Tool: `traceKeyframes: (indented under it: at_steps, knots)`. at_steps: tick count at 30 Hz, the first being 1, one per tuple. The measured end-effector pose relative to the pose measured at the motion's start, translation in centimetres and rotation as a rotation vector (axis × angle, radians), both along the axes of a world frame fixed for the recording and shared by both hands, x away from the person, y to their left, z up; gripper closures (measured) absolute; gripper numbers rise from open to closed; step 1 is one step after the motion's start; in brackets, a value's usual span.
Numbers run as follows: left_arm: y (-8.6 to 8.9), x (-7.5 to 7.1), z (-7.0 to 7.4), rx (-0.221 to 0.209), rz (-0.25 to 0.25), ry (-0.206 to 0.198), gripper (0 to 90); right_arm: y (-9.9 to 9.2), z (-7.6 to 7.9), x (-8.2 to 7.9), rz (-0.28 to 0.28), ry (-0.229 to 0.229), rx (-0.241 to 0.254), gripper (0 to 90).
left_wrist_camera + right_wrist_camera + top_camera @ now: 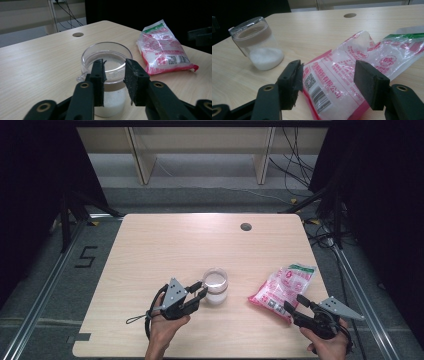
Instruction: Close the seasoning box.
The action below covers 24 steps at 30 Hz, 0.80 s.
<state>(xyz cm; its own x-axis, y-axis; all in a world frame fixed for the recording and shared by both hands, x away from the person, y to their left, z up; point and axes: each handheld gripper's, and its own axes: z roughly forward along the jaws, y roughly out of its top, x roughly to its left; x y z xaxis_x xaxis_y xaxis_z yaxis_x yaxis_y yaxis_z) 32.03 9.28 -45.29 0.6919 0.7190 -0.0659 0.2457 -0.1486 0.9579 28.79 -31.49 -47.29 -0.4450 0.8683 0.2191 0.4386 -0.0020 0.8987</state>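
the glass jar (216,286) with white grains in it stands upright near the middle of the tabletop (165,245), a little toward the near edge. the left gripper (198,292) sits at its near-left side, fingers (98,75) partly open with the rim between them, not pressing. the red-and-white bag (282,287) lies flat toward the right edge. the right gripper (296,304) straddles the bag's near end, fingers (291,81) wide apart; whether either one touches the plastic i cannot tell. to do this well, steady the jar first, then pinch the bag. both hands come in low from the near edge, pointing forward.
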Motion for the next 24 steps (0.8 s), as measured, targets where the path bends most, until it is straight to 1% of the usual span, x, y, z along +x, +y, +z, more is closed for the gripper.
traceKeyframes:
  at_steps: [1, 2, 3, 4, 5, 6, 7, 8, 9, 10, 11, 12, 13, 14, 15, 16, 17, 18, 19, 20, 21, 22, 23, 24]
  knots:
    - [0.0, -0.2, 0.0, -0.001, -0.006, 0.002, 63.4, 0.0, 0.0, 0.0, 0.003, 0.005, 0.006, 39.8]
    - [0.0, -0.2, 0.0, -0.019, -0.025, 0.002, 61.7, 0.1, 0.0, 0.0, 0.004, 0.005, 0.007, 39.7]
    - [0.1, -0.3, 0.0, -0.027, -0.030, 0.007, 57.9, -0.1, -0.1, 0.0, 0.032, 0.013, -0.004, 39.7]
    - [0.1, -0.6, -0.1, -0.038, -0.042, 0.004, 57.5, 0.0, 0.0, 0.0, 0.036, 0.016, 0.014, 39.7]
    - [0.1, -0.6, -0.1, -0.038, -0.042, 0.004, 55.8, 0.0, 0.0, 0.0, 0.036, 0.016, 0.014, 39.7]
    - [0.1, -0.7, -0.1, -0.018, -0.054, -0.004, 53.9, 0.1, 0.1, -0.1, 0.022, 0.025, 0.002, 39.6]
    - [0.0, -1.0, -0.2, -0.031, -0.059, 0.003, 51.6, 0.0, 0.0, -0.1, 0.014, 0.024, -0.021, 39.6]
    - [0.0, -1.0, -0.2, -0.031, -0.059, 0.003, 50.1, 0.0, 0.0, -0.1, 0.014, 0.024, -0.021, 39.6]
    - [0.0, -1.1, -0.3, -0.036, -0.066, 0.011, 50.1, 0.0, -0.1, 0.0, 0.009, 0.010, -0.025, 39.6]
    - [-0.1, -1.2, -0.4, -0.039, -0.067, 0.011, 49.6, 0.1, -0.1, 0.0, 0.011, 0.012, -0.022, 39.5]
    - [-0.1, -1.3, -0.5, -0.040, -0.066, 0.016, 47.1, 0.1, -0.1, -0.1, 0.025, 0.011, -0.006, 39.4]
    - [-0.1, -1.4, -0.7, -0.038, -0.073, 0.018, 45.8, 0.2, -0.1, 0.0, 0.029, 0.008, -0.001, 39.3]
    - [-0.1, -1.4, -0.7, -0.038, -0.073, 0.018, 45.2, 0.2, -0.1, -0.1, 0.030, 0.016, -0.008, 39.1]
    - [-0.2, -1.4, -0.7, -0.029, -0.074, 0.017, 45.2, 0.2, -0.1, -0.1, 0.030, 0.016, -0.008, 39.1]
    - [-0.2, -1.5, -0.8, -0.033, -0.073, 0.021, 44.3, 0.3, 0.0, -0.2, 0.034, 0.028, 0.007, 38.8]
    - [-0.2, -1.5, -0.8, -0.015, -0.085, 0.005, 43.2, 0.4, 0.0, -0.2, 0.038, 0.038, 0.008, 38.6]
    - [-0.2, -1.5, -0.8, -0.006, -0.092, -0.002, 41.1, 0.4, -0.2, -0.1, 0.052, 0.014, -0.001, 38.3]
    - [-0.2, -1.5, -0.9, -0.003, -0.092, 0.003, 41.1, 0.4, -0.2, -0.1, 0.052, 0.014, -0.001, 38.3]
    - [-0.4, -1.6, -1.0, -0.027, -0.086, 0.017, 40.2, 0.4, -0.2, 0.0, 0.057, 0.013, -0.021, 38.1]
    - [-0.4, -1.8, -1.0, -0.014, -0.085, 0.021, 38.5, 0.7, -0.2, -0.1, 0.066, 0.005, -0.009, 37.8]
    - [-0.4, -1.8, -1.0, -0.014, -0.085, 0.021, 38.1, 0.8, -0.2, -0.1, 0.064, 0.008, -0.027, 37.6]
    - [-0.5, -1.9, -1.1, -0.014, -0.086, 0.025, 38.1, 0.8, -0.2, -0.1, 0.064, 0.008, -0.027, 37.6]
    - [-0.6, -1.9, -1.1, -0.015, -0.090, 0.025, 37.5, 1.1, -0.1, -0.4, 0.065, 0.031, 0.010, 37.4]
    - [-0.6, -1.9, -1.2, -0.005, -0.094, 0.017, 36.7, 0.9, -0.1, -0.3, 0.081, 0.020, -0.032, 37.3]
